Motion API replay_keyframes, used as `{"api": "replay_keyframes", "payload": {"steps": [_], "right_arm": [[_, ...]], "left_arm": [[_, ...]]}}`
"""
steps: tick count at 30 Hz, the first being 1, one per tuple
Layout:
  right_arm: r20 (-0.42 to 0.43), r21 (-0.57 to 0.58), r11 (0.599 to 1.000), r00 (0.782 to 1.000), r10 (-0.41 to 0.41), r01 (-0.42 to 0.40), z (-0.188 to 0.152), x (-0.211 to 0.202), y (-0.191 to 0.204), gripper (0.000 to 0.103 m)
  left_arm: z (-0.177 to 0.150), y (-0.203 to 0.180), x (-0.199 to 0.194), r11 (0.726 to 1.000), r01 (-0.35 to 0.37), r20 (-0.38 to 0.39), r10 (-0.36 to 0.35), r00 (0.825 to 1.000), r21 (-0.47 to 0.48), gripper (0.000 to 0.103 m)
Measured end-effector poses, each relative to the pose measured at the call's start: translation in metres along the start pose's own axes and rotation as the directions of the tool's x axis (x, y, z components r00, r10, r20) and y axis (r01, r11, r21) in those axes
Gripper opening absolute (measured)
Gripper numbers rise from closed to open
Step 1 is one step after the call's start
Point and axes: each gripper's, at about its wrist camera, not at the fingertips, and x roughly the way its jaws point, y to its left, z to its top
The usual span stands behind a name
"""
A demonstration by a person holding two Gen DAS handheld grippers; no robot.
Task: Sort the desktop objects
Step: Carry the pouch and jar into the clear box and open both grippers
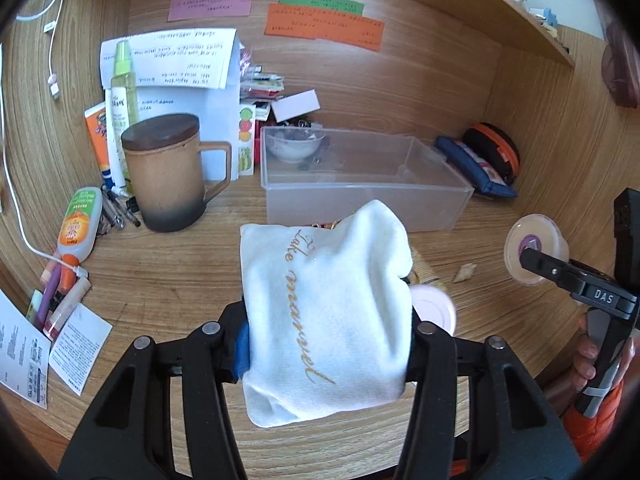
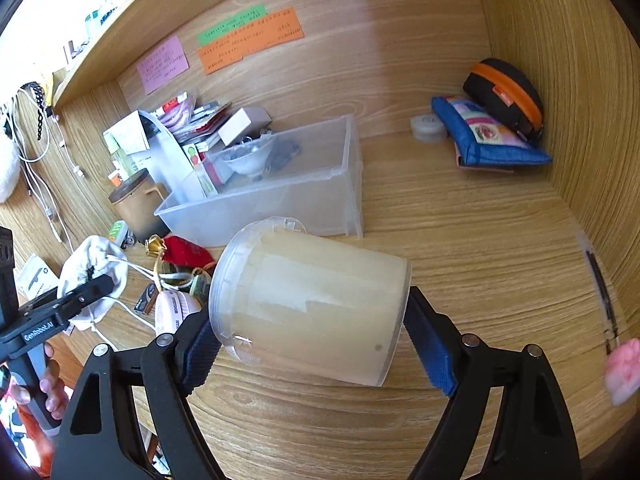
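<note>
My left gripper (image 1: 326, 340) is shut on a white drawstring pouch (image 1: 326, 312) with gold lettering and holds it above the desk, in front of the clear plastic bin (image 1: 360, 196). The pouch also shows in the right wrist view (image 2: 94, 276). My right gripper (image 2: 312, 344) is shut on a translucent cream plastic jar (image 2: 316, 300), held on its side above the desk. The jar also shows at the right in the left wrist view (image 1: 534, 248). The bin (image 2: 280, 200) holds a small bowl (image 2: 248, 162).
A brown lidded mug (image 1: 168, 172), bottles, pens and papers stand at the left. A blue pouch (image 2: 492, 136) and a black-orange case (image 2: 506, 92) lie at the back right. A red pouch (image 2: 184, 254), a pink lid (image 1: 434, 308) and small items lie mid-desk.
</note>
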Motion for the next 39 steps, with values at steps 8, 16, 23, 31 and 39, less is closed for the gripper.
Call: {"api": "replay_keyframes", "payload": {"steps": [8,16,23,31,39], "right_arm": [[0.019,-0.042,0.999,1.0,0.007,-0.006,0.009,-0.004,0.007,0.082],[0.02,-0.109,0.994,1.0,0.015,-0.012,0.027,-0.001,0.022,0.082],[0.024,-0.181,0.983,0.999,0.034,-0.029,0.054,0.008,0.039,0.082],[0.022,-0.207,0.977,0.998,0.055,-0.049,0.094,0.026,0.054,0.082],[-0.023,-0.227,0.973,0.999,0.023,-0.027,0.121,0.064,0.065,0.082]], "left_arm": [[0.023,-0.008,-0.018,0.999,0.024,0.057,-0.026,0.998,0.037,0.051],[0.051,-0.008,-0.016,0.998,0.04,0.059,-0.043,0.997,0.058,0.051],[0.081,-0.008,-0.002,0.995,0.063,0.032,-0.066,0.997,0.078,0.051],[0.114,-0.009,0.026,0.996,0.055,0.012,-0.056,0.998,0.075,0.051],[0.14,-0.014,0.064,0.995,0.053,-0.03,-0.05,0.998,0.082,0.051]]}}
